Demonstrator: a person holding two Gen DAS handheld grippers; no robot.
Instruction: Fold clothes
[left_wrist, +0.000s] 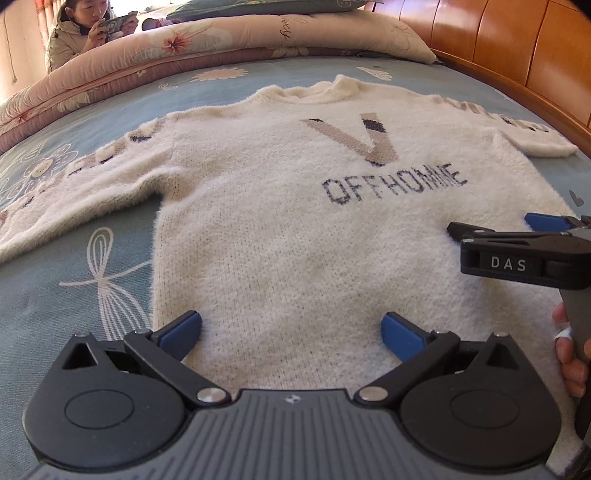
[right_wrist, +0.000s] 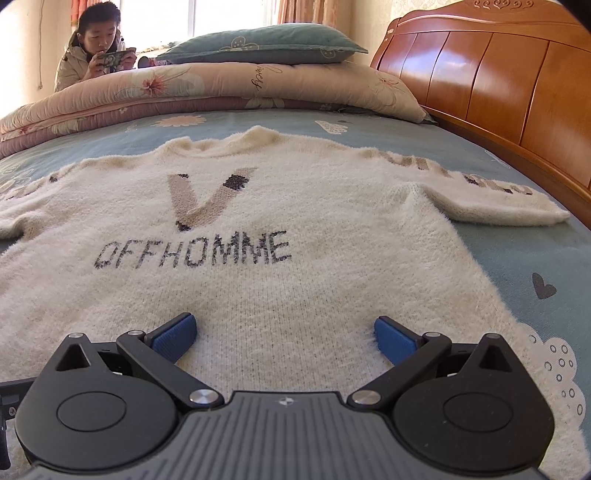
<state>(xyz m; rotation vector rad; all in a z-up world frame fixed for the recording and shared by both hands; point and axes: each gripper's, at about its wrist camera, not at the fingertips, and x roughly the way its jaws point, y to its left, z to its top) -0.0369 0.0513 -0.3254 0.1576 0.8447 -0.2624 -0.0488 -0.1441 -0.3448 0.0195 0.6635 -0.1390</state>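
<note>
Bedsheet (right_wrist: 517, 258) holds sweater (right_wrist: 295, 229) flat under left gripper (left_wrist: 291, 328) and right gripper (right_wrist: 284, 332), both spread apart.

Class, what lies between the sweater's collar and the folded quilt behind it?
Only bare blue bedsheet separates the sweater collar from the quilt, shown in both wrist views.

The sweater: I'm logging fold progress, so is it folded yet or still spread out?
Spread flat. The sweater lies front up on the bed, both sleeves out to the sides, with no fold visible.
</note>
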